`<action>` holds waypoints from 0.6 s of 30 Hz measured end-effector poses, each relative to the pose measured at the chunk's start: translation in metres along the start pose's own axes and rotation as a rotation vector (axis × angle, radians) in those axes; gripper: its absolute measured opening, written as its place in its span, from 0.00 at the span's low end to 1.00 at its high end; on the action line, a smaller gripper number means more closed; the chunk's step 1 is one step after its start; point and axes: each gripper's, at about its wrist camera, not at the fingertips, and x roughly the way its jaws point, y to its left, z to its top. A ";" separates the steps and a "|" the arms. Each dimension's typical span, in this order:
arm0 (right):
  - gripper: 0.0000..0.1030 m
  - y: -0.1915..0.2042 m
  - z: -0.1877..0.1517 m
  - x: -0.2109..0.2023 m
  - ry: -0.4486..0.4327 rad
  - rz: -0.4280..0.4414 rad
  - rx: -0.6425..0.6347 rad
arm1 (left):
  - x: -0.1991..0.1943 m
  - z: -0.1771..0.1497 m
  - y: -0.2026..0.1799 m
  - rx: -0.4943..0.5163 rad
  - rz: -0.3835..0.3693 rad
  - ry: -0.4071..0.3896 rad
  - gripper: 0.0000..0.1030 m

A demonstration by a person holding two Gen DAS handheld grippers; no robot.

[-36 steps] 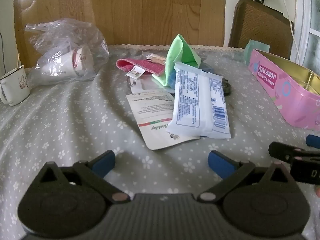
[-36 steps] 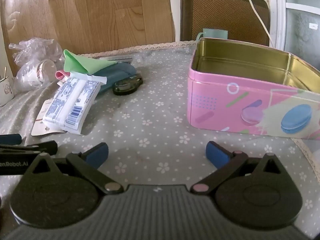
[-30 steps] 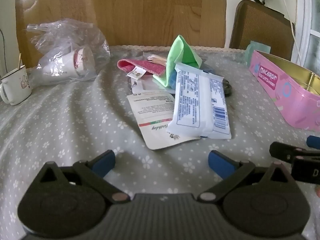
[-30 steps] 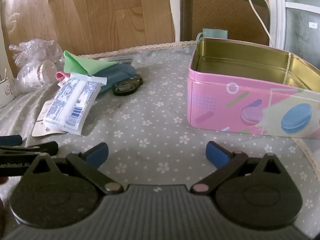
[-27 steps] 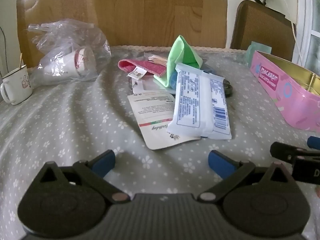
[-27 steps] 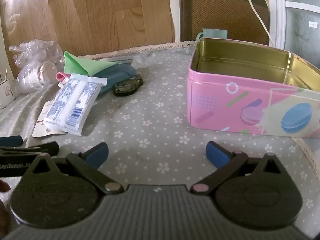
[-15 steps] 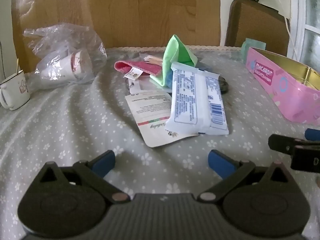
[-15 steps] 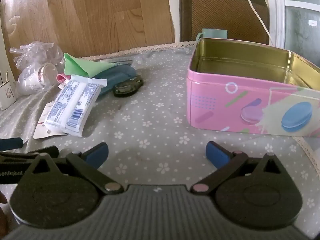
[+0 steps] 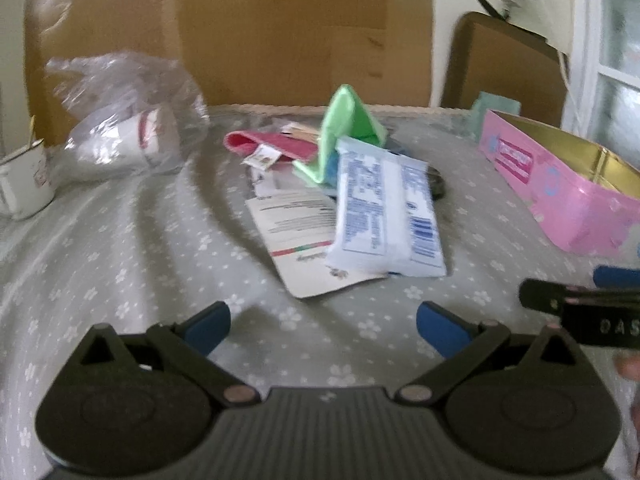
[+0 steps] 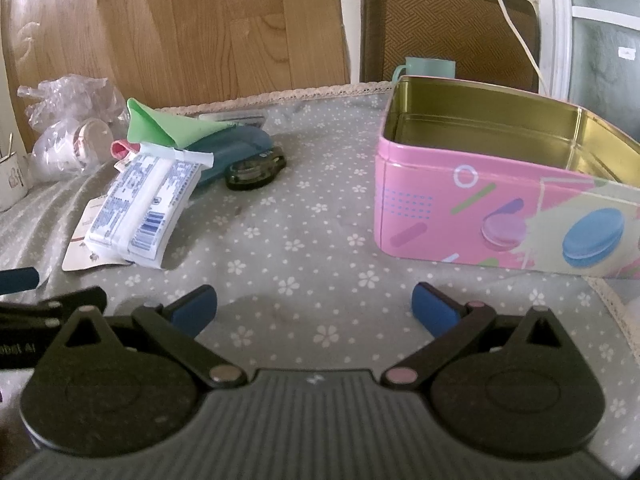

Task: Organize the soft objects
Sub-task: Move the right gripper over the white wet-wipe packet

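A heap of soft things lies mid-table: a white and blue tissue pack (image 9: 384, 208) (image 10: 142, 204) on a flat white packet (image 9: 304, 240), a green cloth (image 9: 348, 132) (image 10: 168, 128) standing in a peak, a pink cloth (image 9: 272, 146) and a dark blue pouch (image 10: 236, 146). An open pink tin (image 9: 560, 184) (image 10: 480, 208) with a bare gold inside stands to the right. My left gripper (image 9: 322, 322) hangs open just short of the heap, nothing between its fingers. My right gripper (image 10: 314, 306) is open over bare cloth, left of the tin's front.
A grey flowered tablecloth (image 10: 304, 240) covers the table. A clear plastic bag with paper cups (image 9: 124, 136) and a white mug (image 9: 20, 184) sit far left. A black tape-like object (image 10: 256, 170) lies by the pouch. A chair back (image 10: 448, 24) and a mint cup (image 10: 428, 68) stand behind.
The left gripper has drifted slightly and its view is now blurred with motion. The right gripper has barely shifted. Nothing on the table has been touched.
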 end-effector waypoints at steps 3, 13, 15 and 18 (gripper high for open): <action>1.00 0.001 0.000 0.001 0.001 -0.002 -0.003 | -0.001 -0.001 0.005 -0.039 0.013 -0.004 1.00; 1.00 0.000 0.000 0.000 -0.002 0.003 0.001 | -0.002 0.002 0.028 -0.086 0.096 -0.005 1.00; 1.00 0.000 0.000 0.000 -0.003 0.005 0.004 | -0.005 0.003 0.037 -0.081 0.147 -0.031 1.00; 0.95 -0.003 0.000 -0.002 -0.017 0.030 0.020 | -0.004 0.001 0.054 -0.151 0.105 -0.014 1.00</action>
